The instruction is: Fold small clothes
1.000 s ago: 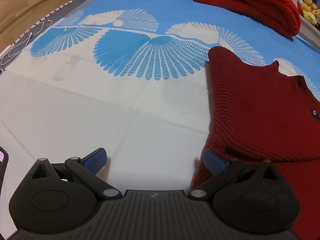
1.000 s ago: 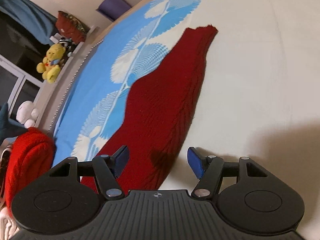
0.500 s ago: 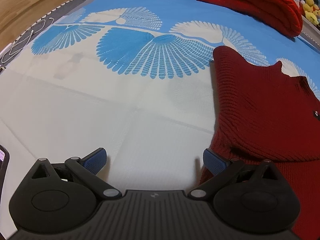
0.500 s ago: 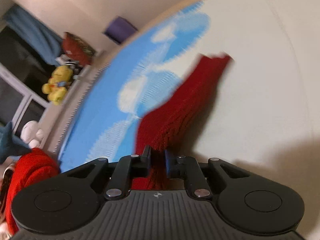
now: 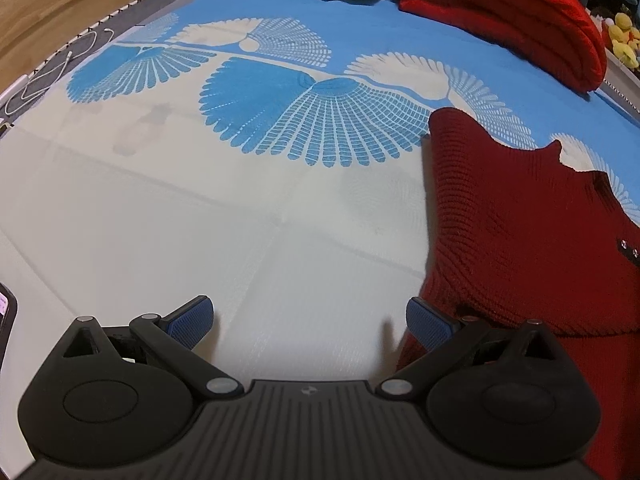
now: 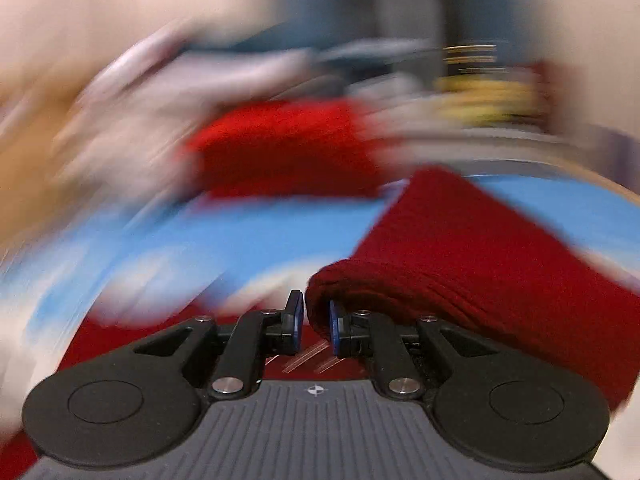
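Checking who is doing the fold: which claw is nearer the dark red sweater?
Right. The right claw is shut on a fold of the dark red sweater; the left claw hangs open beside its edge, not gripping it.

Bare sheet (image 5: pixel 168 216) is lying open ahead of the left gripper (image 5: pixel 310 320), while the sweater (image 5: pixel 520 232) is bounding its right and blankets (image 5: pixel 500 20) are blocking the far edge.
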A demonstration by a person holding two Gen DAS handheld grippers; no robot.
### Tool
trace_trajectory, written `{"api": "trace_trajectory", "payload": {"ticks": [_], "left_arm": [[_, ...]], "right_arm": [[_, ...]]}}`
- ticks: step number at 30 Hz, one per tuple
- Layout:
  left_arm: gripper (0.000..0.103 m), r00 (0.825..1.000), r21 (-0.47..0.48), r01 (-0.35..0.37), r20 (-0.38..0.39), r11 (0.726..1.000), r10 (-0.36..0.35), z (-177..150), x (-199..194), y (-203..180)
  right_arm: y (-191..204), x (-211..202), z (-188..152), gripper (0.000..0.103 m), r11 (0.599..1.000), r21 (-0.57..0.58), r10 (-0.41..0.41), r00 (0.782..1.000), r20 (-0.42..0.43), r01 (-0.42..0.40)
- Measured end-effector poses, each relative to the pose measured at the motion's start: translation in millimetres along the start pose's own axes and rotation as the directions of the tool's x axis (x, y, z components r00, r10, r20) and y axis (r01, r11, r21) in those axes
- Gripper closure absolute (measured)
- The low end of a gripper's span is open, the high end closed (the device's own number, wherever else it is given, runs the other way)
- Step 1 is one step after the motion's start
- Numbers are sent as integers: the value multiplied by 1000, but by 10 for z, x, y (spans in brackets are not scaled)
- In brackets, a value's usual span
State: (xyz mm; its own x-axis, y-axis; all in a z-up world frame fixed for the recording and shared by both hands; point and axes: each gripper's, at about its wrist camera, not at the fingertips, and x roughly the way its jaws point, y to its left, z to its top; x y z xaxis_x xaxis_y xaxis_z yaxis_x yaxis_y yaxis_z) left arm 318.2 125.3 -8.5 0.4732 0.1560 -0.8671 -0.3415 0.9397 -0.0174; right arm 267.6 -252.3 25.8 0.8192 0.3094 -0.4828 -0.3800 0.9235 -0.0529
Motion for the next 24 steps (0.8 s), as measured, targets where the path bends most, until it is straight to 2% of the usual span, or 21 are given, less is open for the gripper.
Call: {"api": "trace_trajectory", "payload": {"ticks": [1, 3, 5, 6, 7, 9, 11, 12, 16, 21, 24], "left_arm": [[0, 1000, 0, 2, -1, 1000, -2, 2, -3, 6], [1, 1000, -2, 4, 0, 1000, -4, 4, -20, 16], [1, 1000, -3, 11, 6, 1000, -11, 4, -44, 38], [1, 1000, -4, 11, 8, 1000, -11, 2, -49, 42], [1, 1000, -5, 10, 10, 1000, -10, 2, -54, 50], [1, 1000, -13, 9, 5, 1000, -9, 2, -52, 60], [1, 1000, -22, 19, -2, 1000, -20, 2, -51, 62], [1, 1000, -24, 24, -4, 999, -24, -1, -51, 54], [0, 999, -12, 32, -5, 999, -32, -13, -52, 6], [1, 998, -20, 61, 1, 998, -61, -14, -56, -44], [1, 998, 1, 66, 11, 998, -66, -16, -67, -107]], "right_arm": [[180, 59, -101, 81, 994, -102, 23, 998, -50, -28], [297, 125, -258, 57, 979, -205, -4, 993, -115, -20], [124, 139, -274, 53, 989, -146, -33, 989, -146, 11], [-64, 123, -238, 51, 998, -53, -44, 988, -150, 37], [-210, 102, -201, 50, 998, 31, -51, 988, -148, 56], [-520, 52, -147, 48, 971, 217, -70, 989, -133, 98], [-760, 25, -149, 48, 933, 326, -119, 986, -121, 152], [-843, 25, -189, 48, 922, 345, -143, 982, -122, 178], [-914, 60, -291, 48, 907, 363, -174, 975, -138, 213], [-644, 222, -299, 48, 938, 289, -151, 975, -163, 194], [-508, 283, -284, 47, 946, 224, -196, 964, -180, 234]]}}
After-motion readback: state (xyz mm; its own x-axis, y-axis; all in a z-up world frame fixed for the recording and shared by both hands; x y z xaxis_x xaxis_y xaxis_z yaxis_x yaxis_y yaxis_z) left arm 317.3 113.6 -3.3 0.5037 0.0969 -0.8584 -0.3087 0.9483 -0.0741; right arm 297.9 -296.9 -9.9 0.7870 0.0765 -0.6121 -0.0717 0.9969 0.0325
